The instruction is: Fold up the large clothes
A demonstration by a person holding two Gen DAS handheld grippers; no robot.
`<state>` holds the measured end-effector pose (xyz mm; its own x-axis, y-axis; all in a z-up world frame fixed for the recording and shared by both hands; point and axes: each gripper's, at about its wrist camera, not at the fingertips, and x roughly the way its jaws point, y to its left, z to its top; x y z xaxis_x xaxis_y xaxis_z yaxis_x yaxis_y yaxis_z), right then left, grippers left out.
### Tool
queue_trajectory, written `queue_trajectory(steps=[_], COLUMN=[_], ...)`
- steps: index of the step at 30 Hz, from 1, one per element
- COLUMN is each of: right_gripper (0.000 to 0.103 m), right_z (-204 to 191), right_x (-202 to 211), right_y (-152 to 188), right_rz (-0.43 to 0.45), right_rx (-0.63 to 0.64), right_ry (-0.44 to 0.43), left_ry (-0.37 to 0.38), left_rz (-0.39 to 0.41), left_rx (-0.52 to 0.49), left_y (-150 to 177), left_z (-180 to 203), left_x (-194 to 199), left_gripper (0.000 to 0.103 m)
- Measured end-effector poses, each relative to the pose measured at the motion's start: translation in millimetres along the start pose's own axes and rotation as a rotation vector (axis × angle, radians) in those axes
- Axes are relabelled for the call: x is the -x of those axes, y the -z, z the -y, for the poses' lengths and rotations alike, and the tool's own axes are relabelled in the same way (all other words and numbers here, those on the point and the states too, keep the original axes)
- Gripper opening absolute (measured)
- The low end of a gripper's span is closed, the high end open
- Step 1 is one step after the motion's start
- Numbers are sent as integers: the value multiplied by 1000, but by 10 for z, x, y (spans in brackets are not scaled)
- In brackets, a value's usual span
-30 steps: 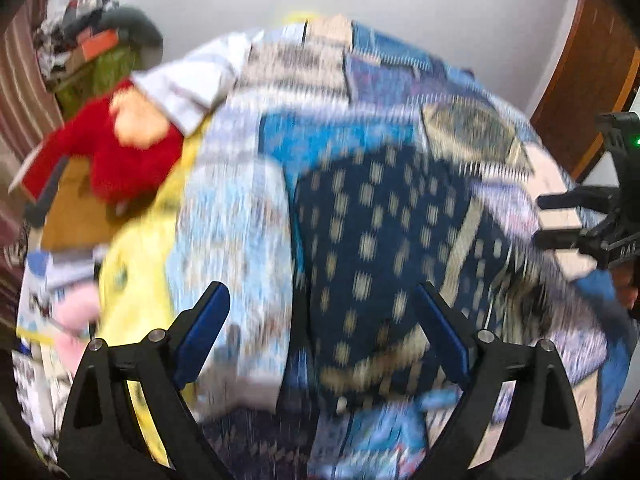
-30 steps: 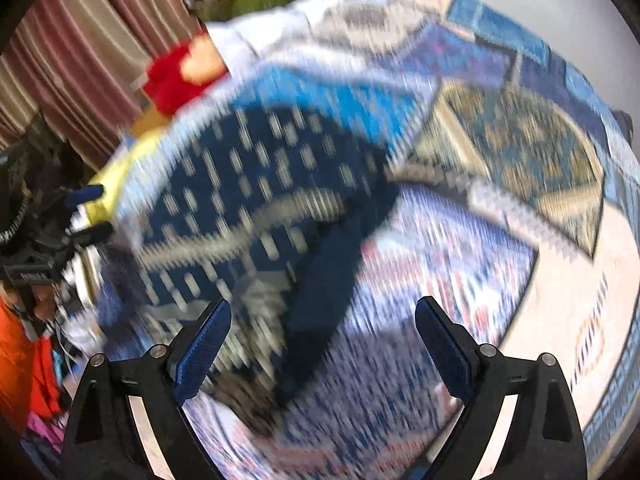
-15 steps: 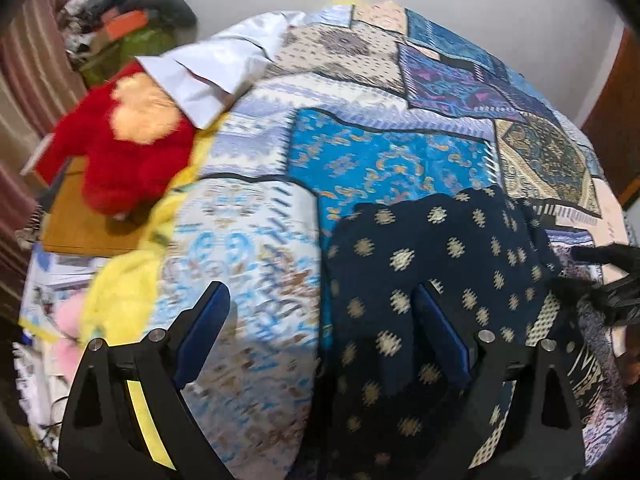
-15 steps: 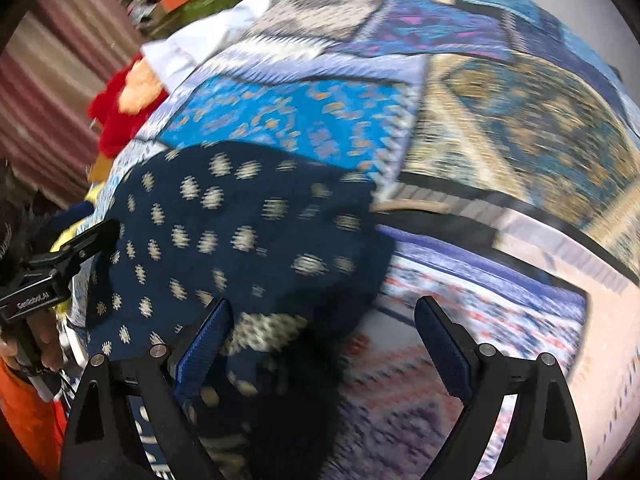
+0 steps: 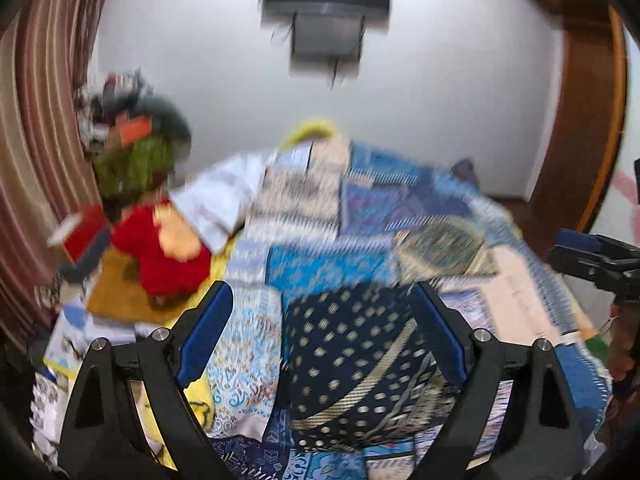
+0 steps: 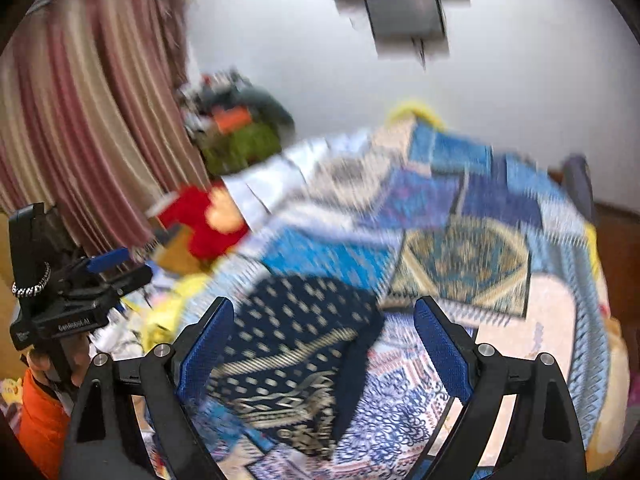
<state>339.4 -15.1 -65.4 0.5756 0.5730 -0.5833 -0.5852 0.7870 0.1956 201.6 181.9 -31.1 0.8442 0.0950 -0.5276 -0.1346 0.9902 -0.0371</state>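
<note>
In the left wrist view, the left gripper point(image 5: 320, 336) points down over a bed point(image 5: 532, 300) covered in a blue patchwork spread, its blue-padded fingers point(image 5: 206, 334) set wide apart with nothing pressed between them. Beyond them, the navy garment point(image 5: 356, 364) with pale dots and gold bands lies in a folded bundle on the near part of the bed, close to its front edge and apart from both pads. At the bed's left edge sit a red plush toy point(image 5: 168, 256) and a white cloth point(image 5: 220, 200) just beside it; a striped curtain point(image 5: 36, 120) hangs further left. The right gripper point(image 5: 596, 264) shows at the right side, off the bed's right edge; blur makes its fingers hard to read from here. In the right wrist view, the right gripper point(image 6: 324, 340) likewise has its fingers point(image 6: 442, 344) spread wide and empty. The navy garment point(image 6: 296, 356) lies on the bed point(image 6: 560, 320) beyond the left finger, toward the bed's near left corner, its gold-banded hem nearest the camera. The red plush toy point(image 6: 200, 220) rests at the bed's left edge, and the left gripper point(image 6: 116, 268), gripped by a hand point(image 6: 60, 360) with an orange sleeve point(image 6: 38, 420), sits off that same side.
</note>
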Motion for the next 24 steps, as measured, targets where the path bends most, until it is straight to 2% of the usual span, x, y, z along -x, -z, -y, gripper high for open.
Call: queue_trajectory(steps=[4,8,12,17,19,22,24], right_gripper=[91,91,91,91,91,92,97], right_z=[-330,-532,-741,-966,-1030,-1084,-1097], right_x=[700,1283,1778,2028,2049,2012,1983], right_y=[13,112,317,605,717,810,864], right_rz=[167,295,407,458,457,426,405], right_rx=[30,27,45,74,76,89,93], right_ry=[-32,-45,-25,36,68,103,136], left_ry=[18,19,-3,-90,-105,-107,-107], left_rz=[158,284,351,403,394,370,352], left_rx=[-29,-40,-19,11,17,39,45], left_y=[-94,-26,132,365,450,534,569], left_z=[257,462,607,709,735,729,717], left_x=[697,1278,1639,1833,1849,1828,1802], left_gripper=[91,91,91,91,92,99,101])
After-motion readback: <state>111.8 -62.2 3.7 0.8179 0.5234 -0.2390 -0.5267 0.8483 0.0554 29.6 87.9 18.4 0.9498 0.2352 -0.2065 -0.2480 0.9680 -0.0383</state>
